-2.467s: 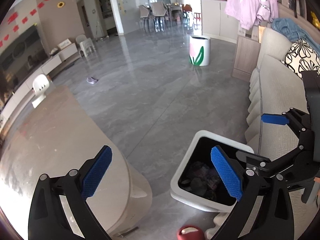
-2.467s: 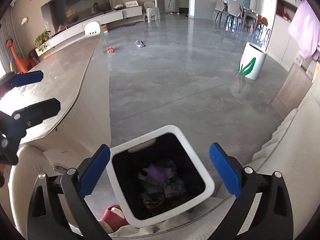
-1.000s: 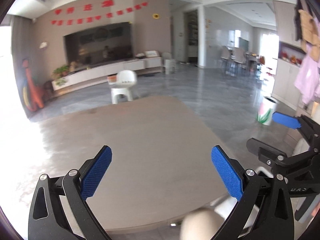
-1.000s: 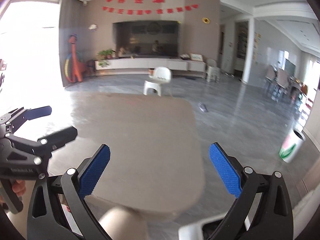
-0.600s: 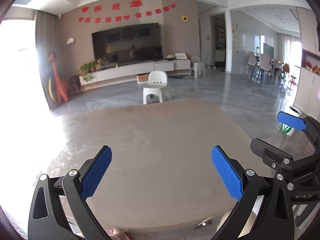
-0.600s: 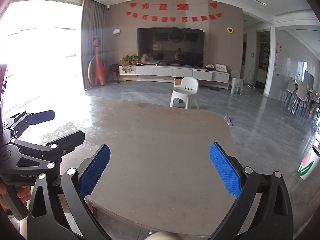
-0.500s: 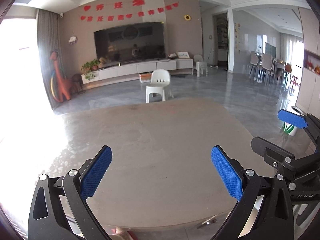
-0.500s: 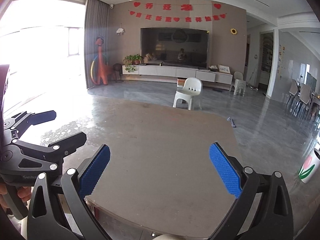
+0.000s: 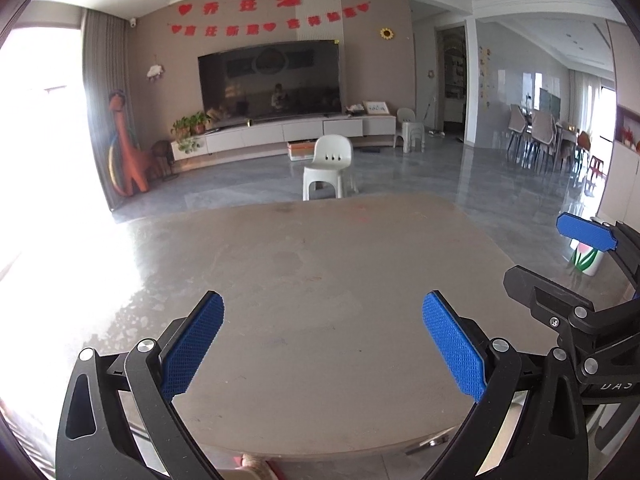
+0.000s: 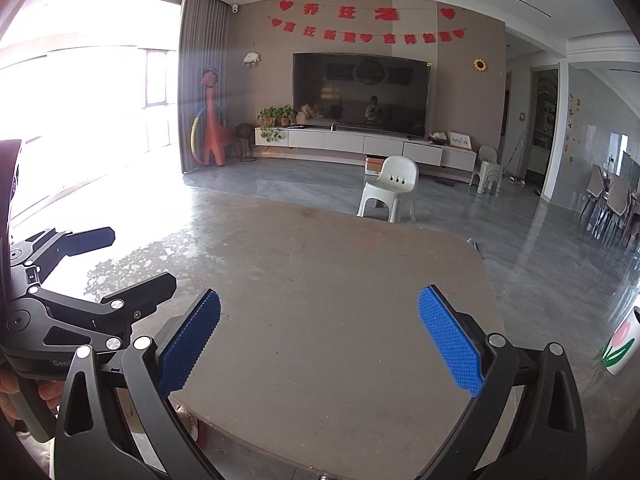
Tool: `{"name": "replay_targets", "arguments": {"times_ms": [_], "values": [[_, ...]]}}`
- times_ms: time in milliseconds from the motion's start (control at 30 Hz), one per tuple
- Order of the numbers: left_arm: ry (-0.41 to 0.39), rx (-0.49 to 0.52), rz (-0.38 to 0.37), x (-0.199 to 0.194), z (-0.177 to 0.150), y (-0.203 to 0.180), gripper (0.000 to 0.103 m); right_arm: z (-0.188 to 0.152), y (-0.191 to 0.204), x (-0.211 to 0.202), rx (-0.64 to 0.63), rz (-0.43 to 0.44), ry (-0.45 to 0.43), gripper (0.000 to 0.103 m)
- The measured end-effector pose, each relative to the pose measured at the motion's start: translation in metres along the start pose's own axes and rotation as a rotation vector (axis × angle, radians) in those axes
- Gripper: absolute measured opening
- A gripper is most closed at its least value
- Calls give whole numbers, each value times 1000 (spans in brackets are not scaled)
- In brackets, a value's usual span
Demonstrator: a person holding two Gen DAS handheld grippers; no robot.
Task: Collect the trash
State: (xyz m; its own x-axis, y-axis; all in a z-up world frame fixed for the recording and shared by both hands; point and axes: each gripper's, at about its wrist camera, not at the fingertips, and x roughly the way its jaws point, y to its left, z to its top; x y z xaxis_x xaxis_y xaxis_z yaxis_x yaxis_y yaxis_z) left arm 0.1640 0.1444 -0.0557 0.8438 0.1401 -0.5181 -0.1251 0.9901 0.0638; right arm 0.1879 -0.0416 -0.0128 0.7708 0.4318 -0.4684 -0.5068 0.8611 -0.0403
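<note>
- Left wrist view: low over the near edge of the table (image 9: 320,280), facing across it toward the television (image 9: 270,80); right gripper (image 9: 576,256) at right margin.
- Right wrist view: same height, set further right, angled slightly left; left gripper (image 10: 120,264) at left margin.
- Shared: tabletop, white chair (image 10: 390,194), television wall, grey floor.

This is a family living room. A big television (image 9: 270,82) hangs on the far wall above a long low cabinet (image 9: 304,130), under red paper banners (image 9: 272,14). A child's white chair (image 9: 330,170) stands past the near table (image 9: 320,280); dining chairs (image 9: 536,130) sit far right.
</note>
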Motion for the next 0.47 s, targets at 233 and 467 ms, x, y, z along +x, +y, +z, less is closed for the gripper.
{"name": "replay_targets", "arguments": {"times_ms": [233,467], "values": [[-5,4,9,2,0,-8,98,-4,5,1,-17,-5,2,99],[10,-1,-27,3,-4,-7,98,-5,7,1,-21,-12,8,99]]}}
